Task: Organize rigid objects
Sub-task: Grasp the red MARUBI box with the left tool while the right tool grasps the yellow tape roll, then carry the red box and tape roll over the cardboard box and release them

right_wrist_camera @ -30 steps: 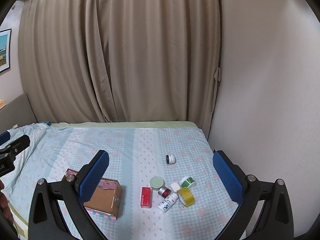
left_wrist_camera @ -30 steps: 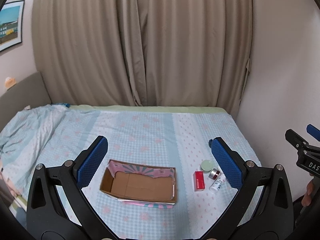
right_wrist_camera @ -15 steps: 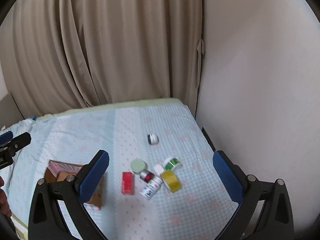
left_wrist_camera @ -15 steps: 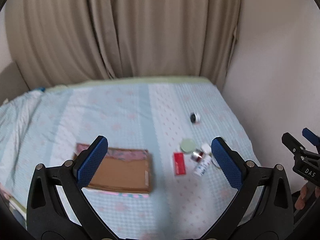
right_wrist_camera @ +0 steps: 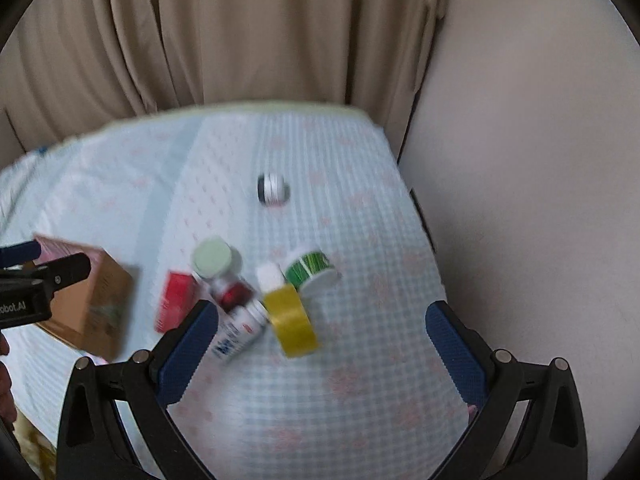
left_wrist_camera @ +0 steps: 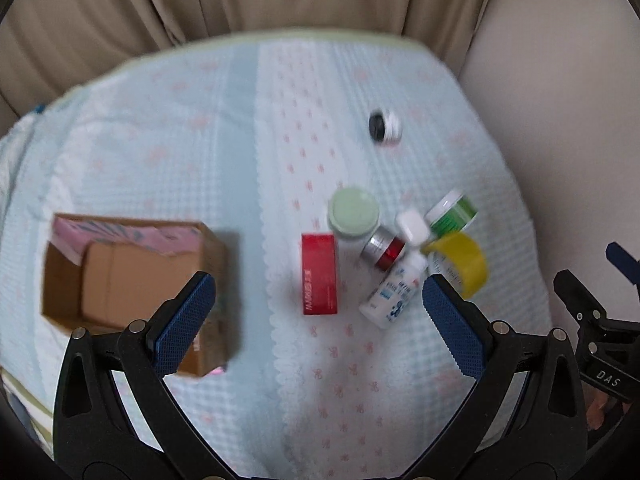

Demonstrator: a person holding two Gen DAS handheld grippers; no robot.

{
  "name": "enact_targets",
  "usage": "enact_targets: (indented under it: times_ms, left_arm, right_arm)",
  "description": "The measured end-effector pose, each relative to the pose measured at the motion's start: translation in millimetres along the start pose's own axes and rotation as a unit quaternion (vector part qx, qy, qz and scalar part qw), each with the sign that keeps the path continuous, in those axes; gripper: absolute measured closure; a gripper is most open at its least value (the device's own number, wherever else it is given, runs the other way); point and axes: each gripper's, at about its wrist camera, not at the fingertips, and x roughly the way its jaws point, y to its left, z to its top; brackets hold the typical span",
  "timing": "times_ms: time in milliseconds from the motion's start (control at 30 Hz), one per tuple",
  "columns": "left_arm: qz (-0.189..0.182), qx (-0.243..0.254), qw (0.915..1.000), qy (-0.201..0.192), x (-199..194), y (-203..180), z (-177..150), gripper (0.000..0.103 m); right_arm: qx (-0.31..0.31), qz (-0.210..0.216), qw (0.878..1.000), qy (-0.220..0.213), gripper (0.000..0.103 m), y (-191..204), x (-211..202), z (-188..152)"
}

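Observation:
An open cardboard box [left_wrist_camera: 120, 276] lies on the bed at the left; it also shows in the right wrist view [right_wrist_camera: 92, 300]. A cluster lies to its right: a red box [left_wrist_camera: 319, 274], a pale green lidded jar [left_wrist_camera: 353, 211], a silver-and-red jar [left_wrist_camera: 383, 249], a white bottle [left_wrist_camera: 394, 290], a yellow tape roll [left_wrist_camera: 464, 264], a green-labelled jar [left_wrist_camera: 452, 213]. A black-and-white jar [left_wrist_camera: 385, 127] lies apart, farther back. My left gripper [left_wrist_camera: 316, 316] is open and empty above the red box. My right gripper [right_wrist_camera: 320, 344] is open and empty over the yellow tape roll [right_wrist_camera: 292, 320].
The bed has a light blue checked cover [left_wrist_camera: 180, 140]. A beige curtain [right_wrist_camera: 240, 32] hangs behind it and a plain wall [right_wrist_camera: 520, 160] runs along the right edge. The right gripper's body [left_wrist_camera: 600, 344] shows at the right of the left wrist view.
Both grippers have moved forward and tilted down toward the bed, so the cluster of objects and the box now look larger and closer. Both stay open.

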Motion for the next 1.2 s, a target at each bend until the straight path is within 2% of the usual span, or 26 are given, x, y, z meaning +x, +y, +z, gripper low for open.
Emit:
enact_targets:
  times_ms: [100, 333, 467, 533, 600, 700, 733, 800, 833, 867, 1200]
  left_arm:
    - [-0.004, -0.002, 0.9992, 0.040, 48, 2, -3, 0.002]
    - [0.032, 0.008, 0.9955, 0.089, 128, 5, -10, 0.005]
    - [0.033, 0.010, 0.9910, 0.129, 160, 6, -16, 0.012]
    - [0.028, 0.008, 0.9889, 0.146, 173, 5, -18, 0.015]
    - [0.025, 0.008, 0.9873, 0.157, 182, 4, -20, 0.021]
    - [0.022, 0.012, 0.9847, 0.172, 197, 2, -21, 0.031]
    - [0.022, 0.014, 0.9841, 0.175, 199, 2, -21, 0.037]
    - [0.022, 0.017, 0.9832, 0.180, 204, 1, -21, 0.049]
    - [0.021, 0.020, 0.9825, 0.184, 207, -1, -20, 0.061]
    - [0.018, 0.022, 0.9817, 0.188, 210, -2, -20, 0.063]
    - [0.014, 0.016, 0.9846, 0.174, 209, -1, -22, 0.065]
  right_arm:
    - [-0.018, 0.009, 0.999, 0.040, 0.000, 4, 41, -4]
    - [-0.065, 0.017, 0.988, 0.141, 0.000, 21, 128, -16]
    - [-0.078, 0.023, 0.978, 0.190, 0.017, 21, 163, -25]
    - [-0.080, 0.029, 0.975, 0.207, 0.020, 19, 175, -29]
    - [-0.085, 0.033, 0.971, 0.220, 0.029, 17, 181, -31]
    - [-0.091, 0.038, 0.969, 0.229, 0.038, 18, 189, -33]
    - [-0.093, 0.040, 0.968, 0.231, 0.040, 17, 190, -33]
    - [-0.097, 0.051, 0.965, 0.237, 0.052, 18, 193, -32]
    - [-0.098, 0.055, 0.965, 0.237, 0.056, 19, 193, -32]
    - [-0.101, 0.060, 0.964, 0.238, 0.063, 20, 193, -32]
    - [-0.094, 0.057, 0.968, 0.225, 0.063, 18, 196, -28]
